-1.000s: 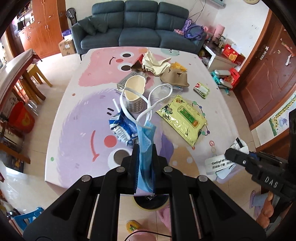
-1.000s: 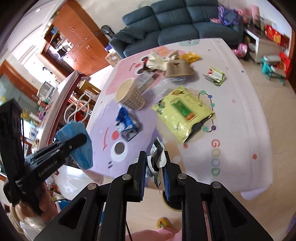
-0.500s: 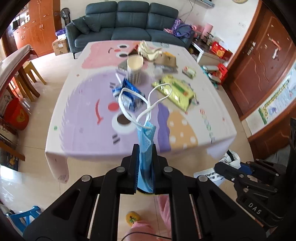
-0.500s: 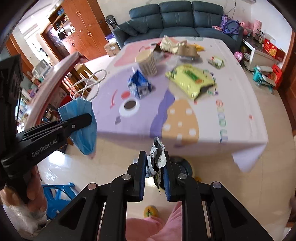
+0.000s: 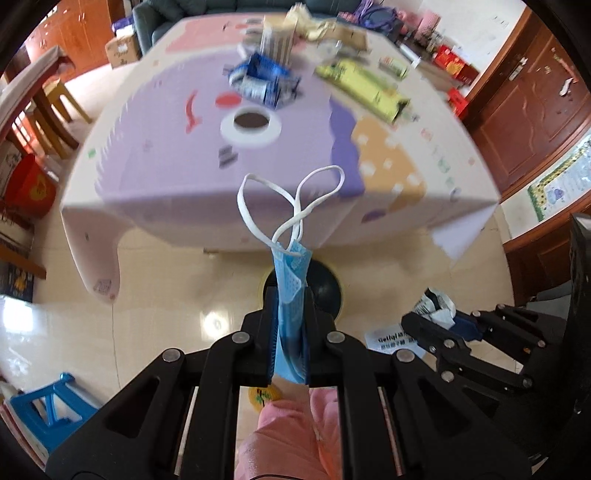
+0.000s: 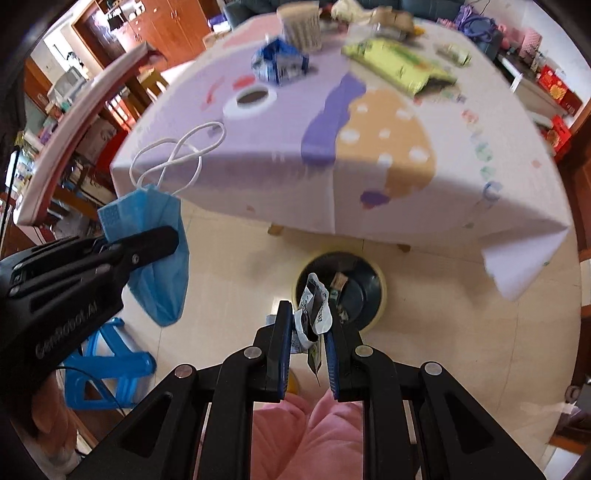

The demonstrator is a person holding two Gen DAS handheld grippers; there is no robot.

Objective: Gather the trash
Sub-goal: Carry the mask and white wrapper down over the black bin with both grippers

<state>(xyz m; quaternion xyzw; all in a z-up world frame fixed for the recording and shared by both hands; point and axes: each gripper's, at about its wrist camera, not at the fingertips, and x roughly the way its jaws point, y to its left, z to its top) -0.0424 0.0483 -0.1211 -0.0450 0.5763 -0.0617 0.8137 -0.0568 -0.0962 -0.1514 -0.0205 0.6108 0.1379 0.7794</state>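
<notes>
Pastel cloth covers the table (image 6: 388, 158), the biggest thing ahead of both claws; its near edge hangs just beyond their tips. On it, far past the claws, lie one ribbed paper cup (image 6: 300, 23), one blue carton (image 6: 280, 64) just in front of the cup, one yellow-green packet (image 6: 400, 64) to the right, and a blurred heap of paper scraps (image 5: 325, 27) at the far end, too smeared to count.

One dark round bin (image 6: 364, 291) with a pale rim stands on the tiled floor, directly beyond the right claw's tips and under the table's near edge. Inside it are a few small scraps, one of them tan; the rest cannot be told apart. One blue plastic stool (image 6: 107, 358) sits on the floor below the left claw.

One blue face mask (image 5: 291, 291) is clamped in the left claw (image 5: 290, 295), whose jaws are pressed together on the folded cloth; its two white ear loops stick up past the tips, and the mask's body droops below the jaws. One crumpled black-and-white wrapper (image 6: 314, 310) is pinched in the right claw (image 6: 309, 314), whose jaws stand narrowly apart around it, poised over the near rim of the bin.
</notes>
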